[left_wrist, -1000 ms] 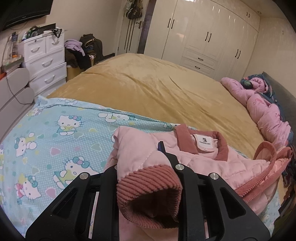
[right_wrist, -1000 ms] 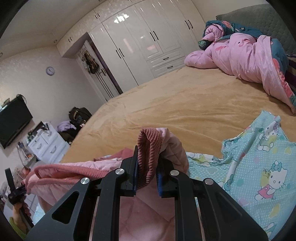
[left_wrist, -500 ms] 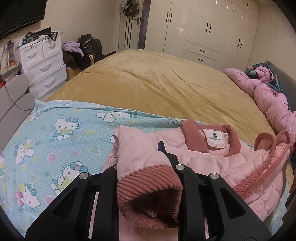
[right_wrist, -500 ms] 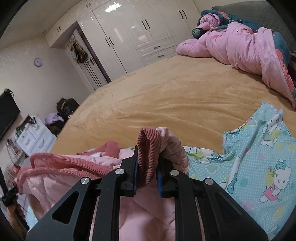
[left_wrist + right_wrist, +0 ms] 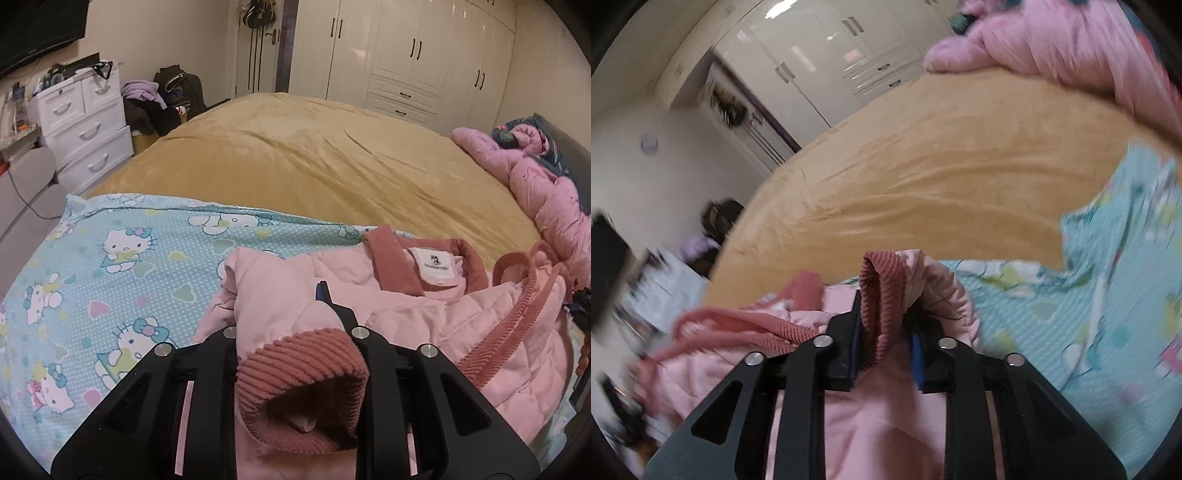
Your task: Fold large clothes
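A pink quilted jacket [image 5: 424, 314] with a rose corduroy collar [image 5: 391, 258] lies on the cartoon-cat sheet [image 5: 110, 277], its label facing up. My left gripper [image 5: 295, 314] is shut on one sleeve, and the ribbed cuff [image 5: 303, 369] droops back over its fingers and hides the left one. In the right wrist view the other sleeve's cuff [image 5: 881, 280] stands up between the jaws of my right gripper [image 5: 884, 332]. These jaws are opening: a gap shows between the cuff and the right pad. That view is blurred by motion.
The sheet [image 5: 1089, 295] covers the near part of a wide bed with a tan blanket [image 5: 314, 166]. A bunched pink quilt [image 5: 554, 206] lies along the headboard side. White drawers [image 5: 85, 122] and a heap of bags stand left of the bed, with wardrobes [image 5: 406, 55] beyond.
The right gripper has dropped and rolled, and its jaws have parted from the cuff they were pinching. The left gripper has sunk a little, still clamped on its sleeve.
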`<action>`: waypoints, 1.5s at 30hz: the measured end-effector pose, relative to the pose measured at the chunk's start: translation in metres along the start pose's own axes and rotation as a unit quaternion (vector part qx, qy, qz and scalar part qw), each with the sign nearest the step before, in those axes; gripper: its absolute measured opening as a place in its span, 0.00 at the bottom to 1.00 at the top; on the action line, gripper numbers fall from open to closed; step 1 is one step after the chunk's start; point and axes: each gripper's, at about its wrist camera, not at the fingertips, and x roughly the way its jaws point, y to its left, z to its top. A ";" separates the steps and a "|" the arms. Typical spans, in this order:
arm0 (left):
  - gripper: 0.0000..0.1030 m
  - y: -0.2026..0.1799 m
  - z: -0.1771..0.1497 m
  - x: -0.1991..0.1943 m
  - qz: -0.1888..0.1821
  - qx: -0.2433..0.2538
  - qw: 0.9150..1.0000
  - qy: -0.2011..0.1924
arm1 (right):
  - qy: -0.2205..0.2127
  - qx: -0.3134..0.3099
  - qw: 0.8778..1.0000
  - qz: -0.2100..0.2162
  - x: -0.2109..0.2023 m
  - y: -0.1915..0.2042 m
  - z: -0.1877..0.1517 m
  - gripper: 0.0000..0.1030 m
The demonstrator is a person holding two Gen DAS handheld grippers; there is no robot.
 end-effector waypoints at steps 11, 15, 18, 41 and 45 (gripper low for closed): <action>0.15 -0.001 0.001 0.003 -0.006 -0.004 1.000 -0.002 | -0.029 -0.046 0.997 0.058 -0.038 0.032 -0.016 0.80; 0.15 -0.002 0.000 0.003 -0.005 -0.001 1.000 -0.002 | -0.028 -0.167 0.984 0.057 -0.052 0.074 -0.059 0.82; 0.15 -0.003 0.000 0.002 -0.004 0.000 1.000 -0.004 | -0.018 -0.246 0.968 0.043 -0.055 0.098 -0.092 0.82; 0.91 -0.019 0.009 -0.068 -0.012 0.039 0.991 -0.130 | 0.098 -0.300 0.949 0.017 0.008 0.113 -0.158 0.89; 0.91 0.000 0.001 -0.054 0.011 0.034 0.994 -0.103 | 0.072 -0.287 0.954 0.043 -0.020 0.104 -0.144 0.89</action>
